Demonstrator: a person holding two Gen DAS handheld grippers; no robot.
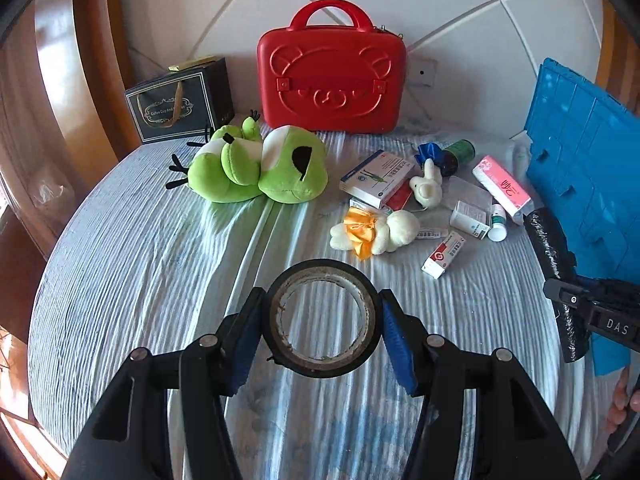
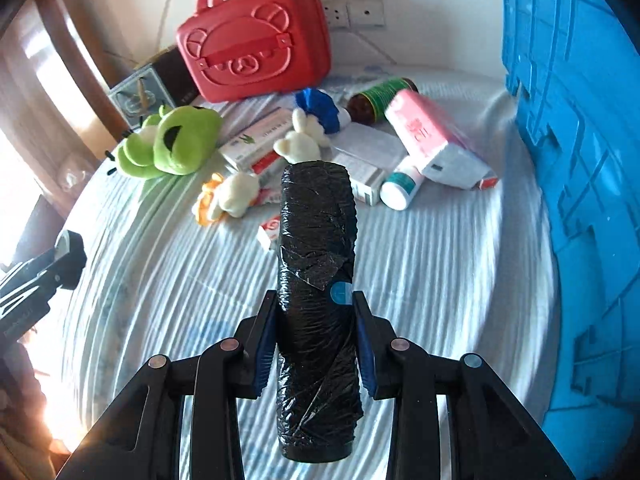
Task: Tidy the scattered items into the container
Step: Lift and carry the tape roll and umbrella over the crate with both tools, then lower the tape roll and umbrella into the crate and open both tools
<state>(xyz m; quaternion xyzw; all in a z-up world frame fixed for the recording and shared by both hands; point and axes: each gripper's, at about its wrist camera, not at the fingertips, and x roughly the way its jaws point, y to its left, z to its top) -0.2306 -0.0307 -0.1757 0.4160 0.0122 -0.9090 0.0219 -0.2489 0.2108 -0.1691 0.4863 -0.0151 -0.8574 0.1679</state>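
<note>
My left gripper [image 1: 322, 320] is shut on a black tape roll [image 1: 280, 332] and holds it above the striped bedsheet [image 1: 140, 280]. My right gripper [image 2: 316, 320] is shut on a roll of black bin bags [image 2: 318, 264], which also shows in the left wrist view [image 1: 550, 248] at the right. A blue plastic crate [image 1: 592, 184] stands at the right and fills the right edge of the right wrist view [image 2: 580, 160]. Scattered ahead lie medicine boxes [image 1: 378, 178], a pink packet [image 1: 502, 188], small bottles [image 1: 498, 222], two cream plush toys [image 1: 380, 232] and a green frog plush [image 1: 256, 168].
A red bear-face case [image 1: 332, 80] stands shut against the padded headboard. A dark gift bag [image 1: 180, 102] stands to its left. Wooden bed frame [image 1: 100, 60] curves around the left side. A wall socket [image 2: 354, 12] is behind the case.
</note>
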